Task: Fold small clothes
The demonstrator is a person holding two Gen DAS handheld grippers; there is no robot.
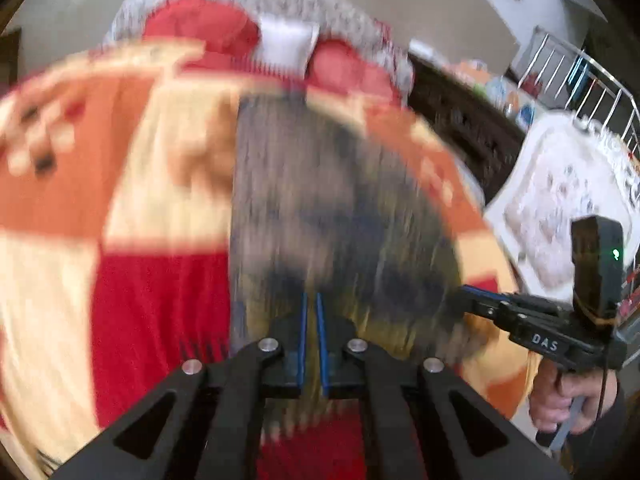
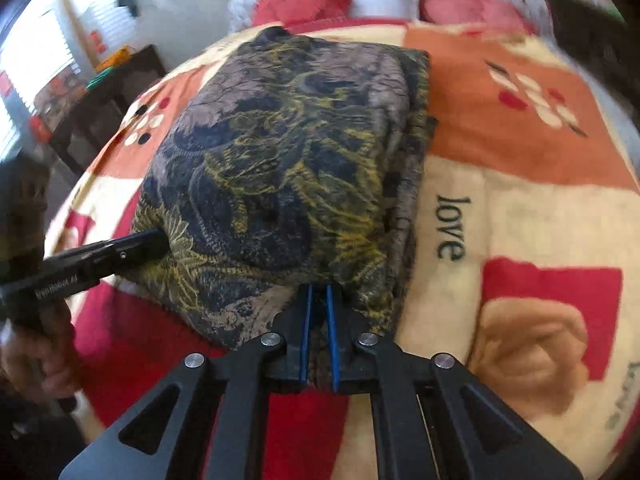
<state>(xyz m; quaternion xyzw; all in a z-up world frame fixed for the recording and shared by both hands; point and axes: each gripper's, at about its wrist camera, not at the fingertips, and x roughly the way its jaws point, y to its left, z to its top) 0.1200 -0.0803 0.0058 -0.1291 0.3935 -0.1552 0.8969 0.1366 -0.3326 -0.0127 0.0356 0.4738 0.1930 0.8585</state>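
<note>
A dark patterned garment point(image 2: 288, 168), blue, grey and yellow, lies on a bed blanket point(image 2: 520, 208). In the right wrist view my right gripper point(image 2: 318, 292) is shut on its near hem. My left gripper point(image 2: 160, 240) enters from the left and pinches the garment's near left corner. In the blurred left wrist view the garment point(image 1: 328, 208) stretches away from my left gripper point(image 1: 311, 300), which is shut on its near edge. The right gripper point(image 1: 468, 292) holds the cloth at the right.
The blanket point(image 1: 152, 288) has red, orange and cream patches and the word "love". Red pillows point(image 1: 208, 28) and a white one point(image 1: 286, 44) lie at the headboard. A dark cabinet point(image 1: 460, 116) and a metal rack point(image 1: 580, 80) stand at the right.
</note>
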